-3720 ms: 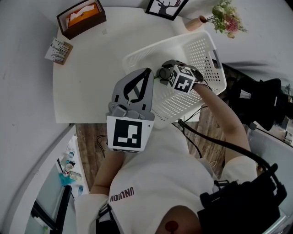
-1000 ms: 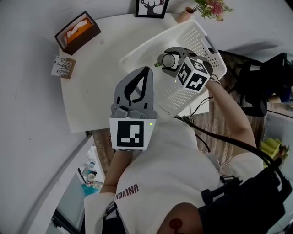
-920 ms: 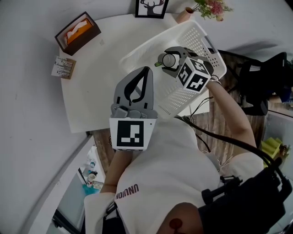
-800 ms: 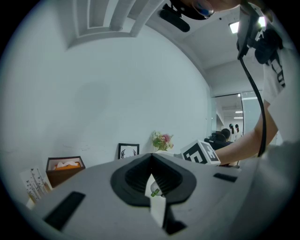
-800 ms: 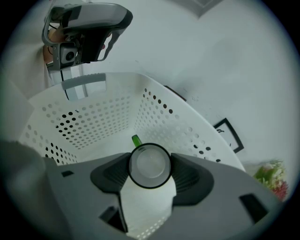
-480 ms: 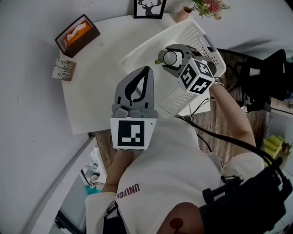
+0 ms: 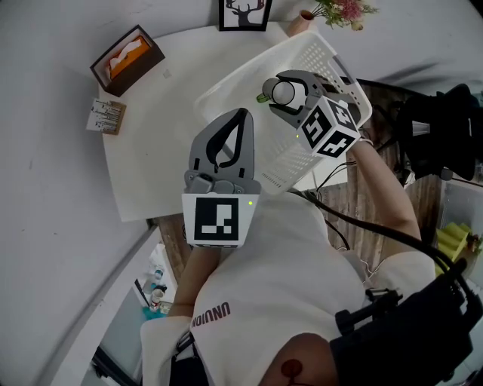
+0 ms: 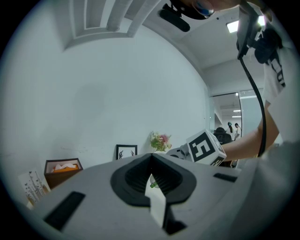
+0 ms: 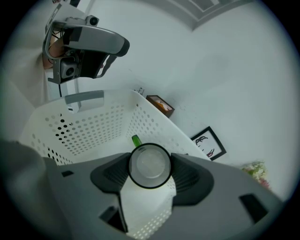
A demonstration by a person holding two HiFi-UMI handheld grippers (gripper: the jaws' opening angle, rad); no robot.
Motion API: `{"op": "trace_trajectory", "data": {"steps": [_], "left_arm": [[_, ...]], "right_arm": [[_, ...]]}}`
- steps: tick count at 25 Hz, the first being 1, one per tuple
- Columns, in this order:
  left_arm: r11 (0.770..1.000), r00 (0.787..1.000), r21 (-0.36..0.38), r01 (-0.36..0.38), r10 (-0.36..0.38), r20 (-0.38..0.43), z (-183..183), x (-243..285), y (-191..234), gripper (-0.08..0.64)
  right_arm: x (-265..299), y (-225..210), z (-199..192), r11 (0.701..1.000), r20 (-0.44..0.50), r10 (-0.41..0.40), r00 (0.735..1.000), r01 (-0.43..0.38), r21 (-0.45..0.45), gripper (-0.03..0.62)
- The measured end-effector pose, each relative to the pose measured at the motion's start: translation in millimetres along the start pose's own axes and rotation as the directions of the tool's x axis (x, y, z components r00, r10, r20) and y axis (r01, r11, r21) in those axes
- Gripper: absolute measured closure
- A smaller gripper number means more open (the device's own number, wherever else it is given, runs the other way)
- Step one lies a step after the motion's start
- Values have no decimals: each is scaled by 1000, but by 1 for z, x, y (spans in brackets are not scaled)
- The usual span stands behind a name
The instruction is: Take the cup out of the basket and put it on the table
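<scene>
My right gripper (image 7: 281,92) is shut on a pale cup (image 7: 283,92) with a green handle and holds it above the white perforated basket (image 7: 226,81). In the right gripper view the cup (image 9: 149,165) sits between the two pads, its round mouth facing the camera, with the basket wall (image 9: 93,123) below it. The left gripper (image 7: 240,114) hovers shut and empty over the table's near edge, left of the basket. In the left gripper view its jaws (image 8: 151,158) meet at the tip, and the right gripper's marker cube (image 8: 204,147) shows beyond.
The basket rests on the right side of a white table (image 7: 162,128). At the table's far side are a brown tissue box (image 7: 127,54), a small card stack (image 7: 104,117), a framed deer picture (image 7: 243,13) and a vase of flowers (image 7: 338,10). A dark chair (image 7: 441,124) stands at right.
The right gripper has lifted the cup up and slightly away over the basket. The left gripper has stayed in place.
</scene>
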State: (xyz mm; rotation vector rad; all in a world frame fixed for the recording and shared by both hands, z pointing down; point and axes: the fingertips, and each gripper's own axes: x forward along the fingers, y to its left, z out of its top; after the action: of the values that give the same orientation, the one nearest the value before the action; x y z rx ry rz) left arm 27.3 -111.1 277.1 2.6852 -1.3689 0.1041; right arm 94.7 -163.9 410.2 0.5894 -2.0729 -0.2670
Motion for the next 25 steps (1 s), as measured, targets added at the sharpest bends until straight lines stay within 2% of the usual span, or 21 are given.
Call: {"op": "trace_trajectory", "data": {"steps": [15, 25], "left_arm": [[1000, 1000, 10, 8, -8, 3, 1, 1, -1, 548], [1000, 1000, 10, 6, -6, -2, 0, 1, -1, 548]], "right_arm": [[-17, -17, 10, 990, 58, -120, 991, 116, 77, 307], [-31, -31, 17, 967, 100, -229, 968, 214, 137, 307]]}}
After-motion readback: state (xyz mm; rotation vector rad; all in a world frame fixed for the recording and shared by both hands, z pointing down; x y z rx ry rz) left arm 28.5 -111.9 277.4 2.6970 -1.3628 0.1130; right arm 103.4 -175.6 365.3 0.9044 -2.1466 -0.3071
